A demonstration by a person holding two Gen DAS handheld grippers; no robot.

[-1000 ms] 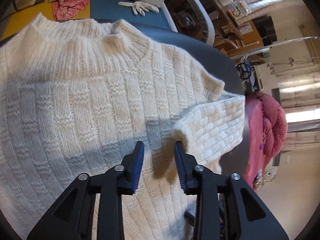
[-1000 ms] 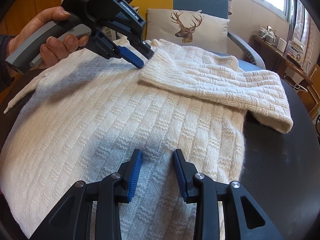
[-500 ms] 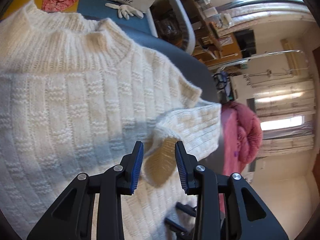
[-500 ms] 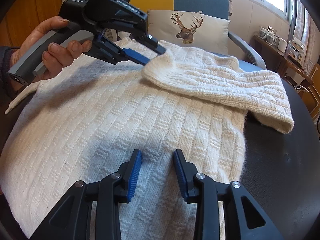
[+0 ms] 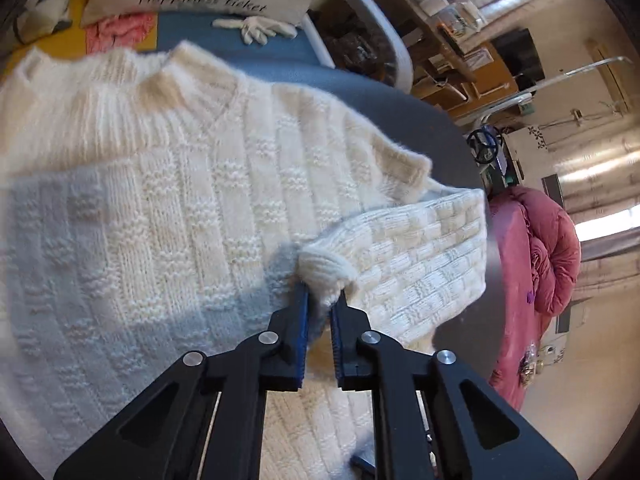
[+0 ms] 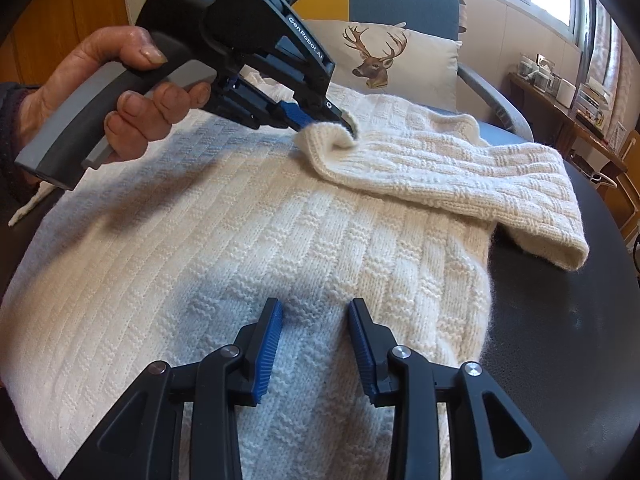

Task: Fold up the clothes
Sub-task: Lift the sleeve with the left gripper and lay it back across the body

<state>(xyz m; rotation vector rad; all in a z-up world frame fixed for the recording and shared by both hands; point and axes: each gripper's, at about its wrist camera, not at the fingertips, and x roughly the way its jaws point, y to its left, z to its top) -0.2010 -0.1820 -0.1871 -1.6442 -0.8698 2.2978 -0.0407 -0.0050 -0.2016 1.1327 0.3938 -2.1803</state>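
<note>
A cream knitted sweater lies flat on a dark round table, collar at the far side. Its sleeve is folded across the chest, with the cuff bunched up. My left gripper is closing its jaws on that cuff, and the blue pads pinch the wool. In the right wrist view, a hand holds the left gripper at the cuff. My right gripper hovers open over the sweater's lower body, with nothing gripped.
A chair behind the table holds a deer cushion, a pink cloth and a white glove. A pink padded garment hangs beyond the table's right edge. Bare tabletop shows to the sweater's right.
The left gripper moved onto the sleeve cuff and its jaws closed on it, bunching the wool. The right gripper stayed still and open.
</note>
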